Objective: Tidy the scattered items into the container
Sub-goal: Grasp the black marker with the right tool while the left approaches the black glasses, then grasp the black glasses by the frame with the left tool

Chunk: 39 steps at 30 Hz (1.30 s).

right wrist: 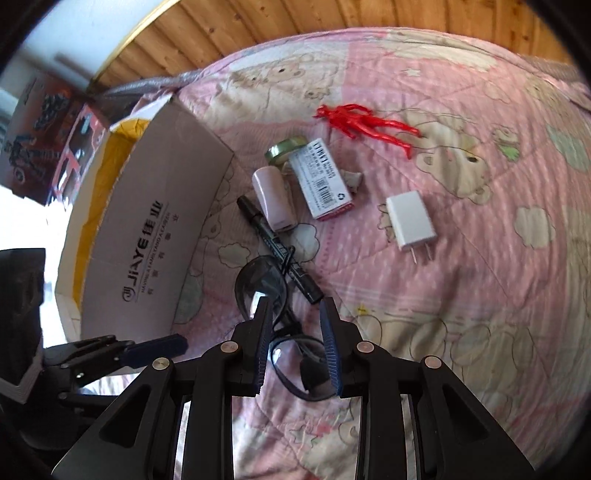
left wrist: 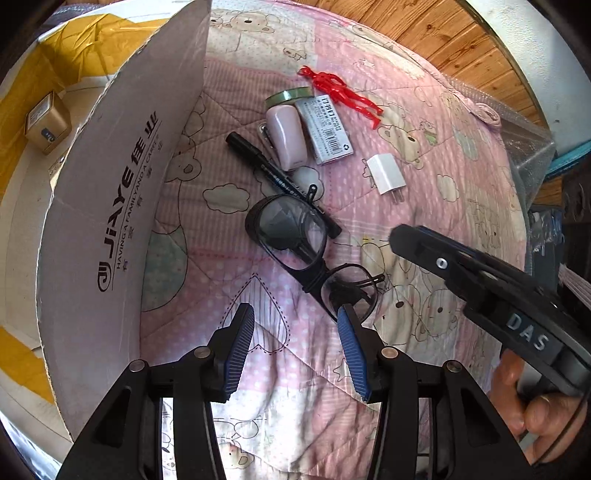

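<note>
Black-framed glasses [left wrist: 291, 236] [right wrist: 260, 284] lie on the pink quilt [left wrist: 229, 258], beside the open cardboard box [left wrist: 110, 206] [right wrist: 155, 229]. My right gripper [right wrist: 295, 325] is open and stands astride the glasses, one lens ahead of the fingers and one between them. My left gripper [left wrist: 297, 332] is open and empty, its right fingertip [left wrist: 347, 325] close to the near lens. Beyond lie a black marker [left wrist: 273, 173] [right wrist: 277, 243], a pink case [left wrist: 288, 136], a staples box [left wrist: 325, 129], a green-lidded tin [left wrist: 288, 96], a red toy figure [left wrist: 340, 90] [right wrist: 365, 123] and a white charger plug [left wrist: 386, 173] [right wrist: 410, 221].
A small brown carton [left wrist: 48, 122] sits inside the box on yellow lining. The box's flap stands up along the quilt's left side. Wooden floor [left wrist: 424, 33] lies beyond the bed. A hand [left wrist: 532, 406] holds the right gripper's handle. Bare quilt stretches to the right [right wrist: 480, 295].
</note>
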Each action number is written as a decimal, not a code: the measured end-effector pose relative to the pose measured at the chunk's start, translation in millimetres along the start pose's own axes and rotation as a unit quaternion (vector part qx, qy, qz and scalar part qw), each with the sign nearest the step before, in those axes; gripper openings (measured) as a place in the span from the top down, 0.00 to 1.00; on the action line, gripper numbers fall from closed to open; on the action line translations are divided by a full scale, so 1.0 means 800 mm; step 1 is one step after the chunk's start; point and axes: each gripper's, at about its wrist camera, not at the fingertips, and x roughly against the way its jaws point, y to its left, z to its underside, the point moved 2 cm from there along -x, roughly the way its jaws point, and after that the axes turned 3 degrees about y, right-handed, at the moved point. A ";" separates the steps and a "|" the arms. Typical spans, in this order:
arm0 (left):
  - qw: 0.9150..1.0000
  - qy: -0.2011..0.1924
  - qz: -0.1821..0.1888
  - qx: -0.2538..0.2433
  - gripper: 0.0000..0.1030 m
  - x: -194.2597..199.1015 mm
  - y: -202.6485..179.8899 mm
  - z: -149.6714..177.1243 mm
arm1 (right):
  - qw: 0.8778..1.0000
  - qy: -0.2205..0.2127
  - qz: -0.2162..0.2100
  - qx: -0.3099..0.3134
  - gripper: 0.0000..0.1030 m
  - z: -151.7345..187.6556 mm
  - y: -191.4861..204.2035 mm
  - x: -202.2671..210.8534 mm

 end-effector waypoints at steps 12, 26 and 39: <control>0.998 -0.022 0.010 0.060 0.47 -0.002 0.020 -0.013 | 0.984 0.044 0.017 0.173 0.78 -0.028 0.017 -0.090; 0.993 -0.009 0.018 0.114 0.41 -0.085 -0.006 -0.050 | 0.995 0.102 0.023 0.003 0.86 0.055 -0.085 -0.039; 0.998 -0.052 -0.021 0.004 0.33 -0.096 -0.026 -0.055 | 0.997 0.047 0.049 0.025 0.74 0.018 -0.078 -0.046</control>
